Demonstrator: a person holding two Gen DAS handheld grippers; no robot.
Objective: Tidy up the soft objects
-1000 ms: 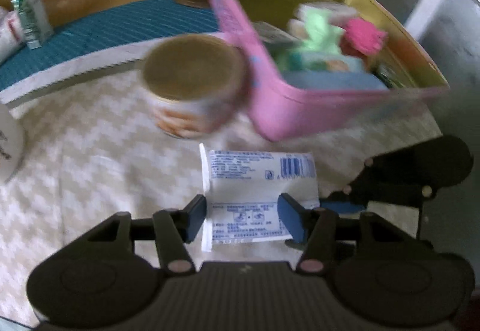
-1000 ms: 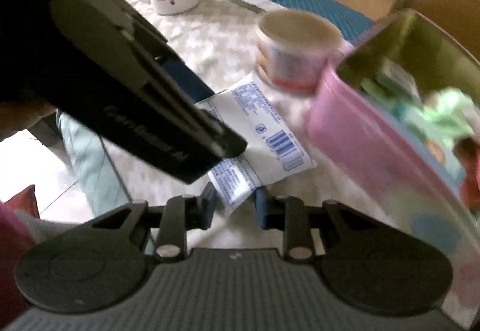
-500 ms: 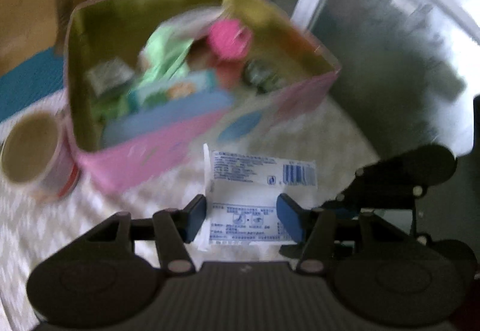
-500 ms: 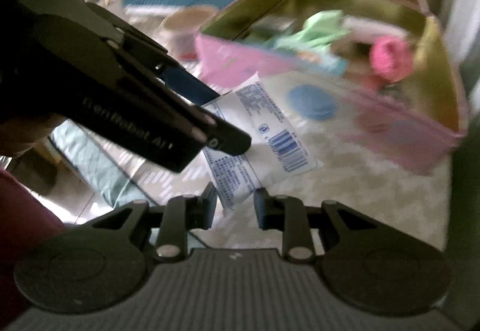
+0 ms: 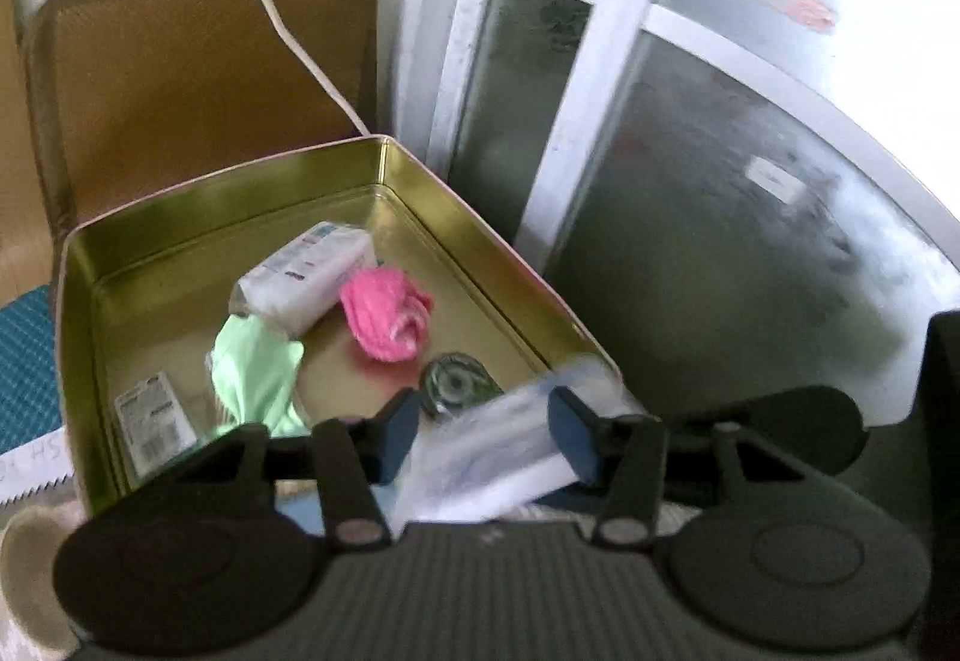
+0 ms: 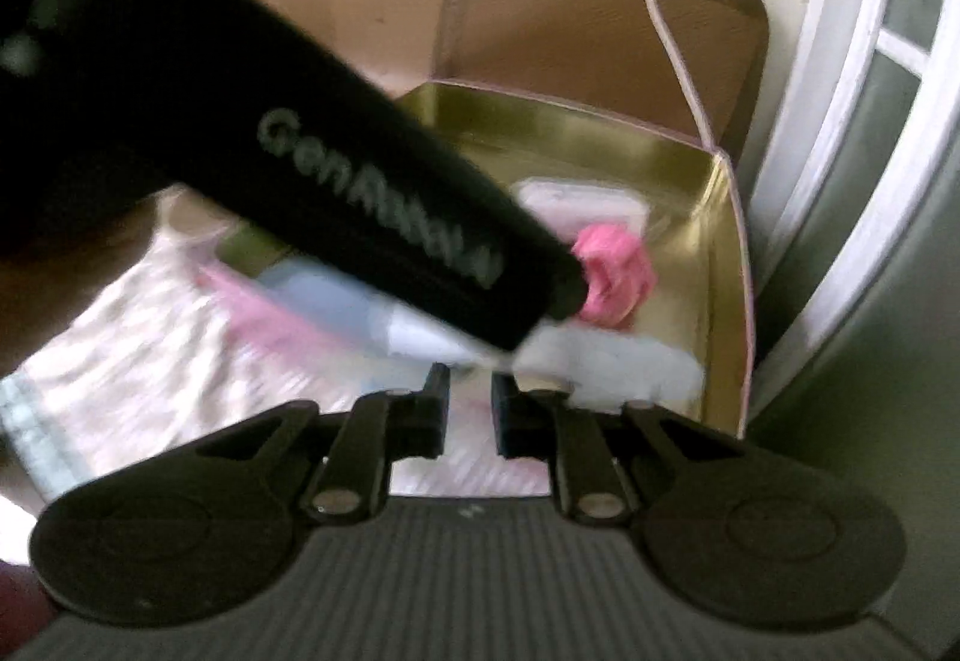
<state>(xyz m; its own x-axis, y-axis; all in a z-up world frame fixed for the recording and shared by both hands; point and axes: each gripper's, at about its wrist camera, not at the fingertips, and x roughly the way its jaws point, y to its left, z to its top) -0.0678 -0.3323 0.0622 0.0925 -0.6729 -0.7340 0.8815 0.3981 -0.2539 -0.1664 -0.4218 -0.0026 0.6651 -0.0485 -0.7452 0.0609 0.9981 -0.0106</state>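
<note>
Left gripper (image 5: 480, 436): jaws closing on white packet (image 5: 498, 457) over tin's (image 5: 252, 169) near right corner. Right gripper (image 6: 470, 409): pinched together; contact with packet (image 6: 606, 367) blurred, cannot tell. Left view only: pink ball (image 5: 387, 322), green cloth (image 5: 255, 373) inside tin.

The left gripper (image 5: 483, 436) is black plastic, with two blue pads at its fingertips, slim linkage arms pinned by pale round rivets, and a large round disc at each side above a ribbed grey body. The right gripper (image 6: 467, 409) has the same build: ribbed grey body, two round discs, pale rivets on black linkage arms and dark blue-black fingers. Seen from the right wrist camera, the left gripper's long black housing carries pale grey lettering along its side, too blurred to read in full.
</note>
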